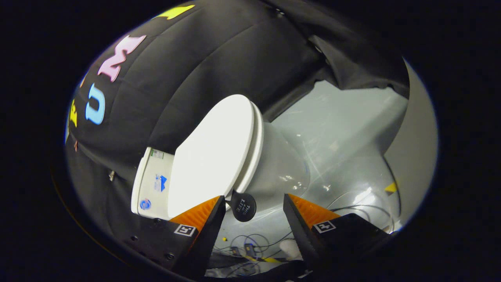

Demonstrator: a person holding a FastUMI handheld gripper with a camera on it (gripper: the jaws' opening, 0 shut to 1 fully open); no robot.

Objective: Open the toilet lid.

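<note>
From the gripper view, the hand-held gripper (253, 203) is open, its two fingers spread wide and holding nothing. A small round black lift tab (243, 206) sits between them. It hangs from the closed white plastic toilet lid (213, 152), just ahead. The white cistern (152, 184) stands behind, against the wall.

The white oval toilet lid (213, 154) looks like smooth, satin plastic, while the white ceramic toilet bowl (280, 168) under it is glossy with bright highlights. The pale grey floor (344, 129) is smooth and shiny. The tongs (254, 209), spread apart, carry ribbed, matt finger pads (197, 213).
</note>
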